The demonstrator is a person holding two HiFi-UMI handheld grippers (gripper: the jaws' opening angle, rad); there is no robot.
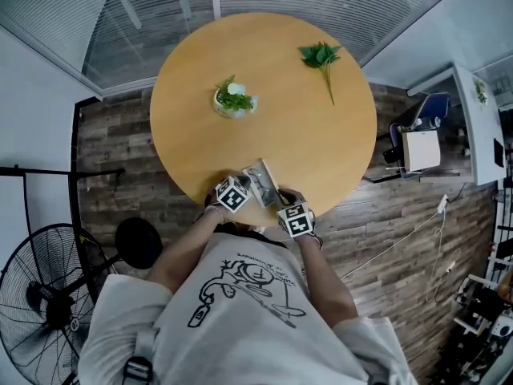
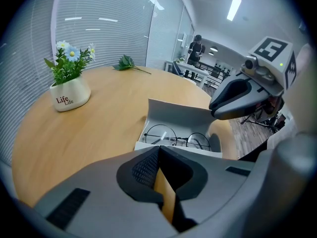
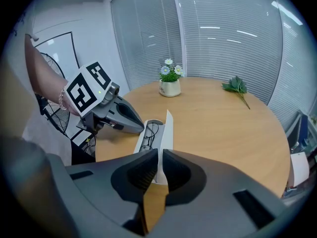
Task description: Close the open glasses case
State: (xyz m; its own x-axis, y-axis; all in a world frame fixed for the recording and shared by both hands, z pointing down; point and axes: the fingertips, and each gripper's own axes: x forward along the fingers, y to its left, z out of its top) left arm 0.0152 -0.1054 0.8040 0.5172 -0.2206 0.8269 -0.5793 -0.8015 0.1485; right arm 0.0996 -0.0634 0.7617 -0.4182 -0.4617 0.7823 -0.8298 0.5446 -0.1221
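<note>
While the left tongs (image 2: 158,152) are being held pressed together and empty beside the glasses case (image 1: 263,184) at the table's (image 1: 321,151) near edge, its upright lid (image 3: 167,128) is being pinched by the right tongs (image 3: 159,155). Ideally it is being swung down slowly over the glasses (image 2: 179,140), with the tray being steadied.
</note>
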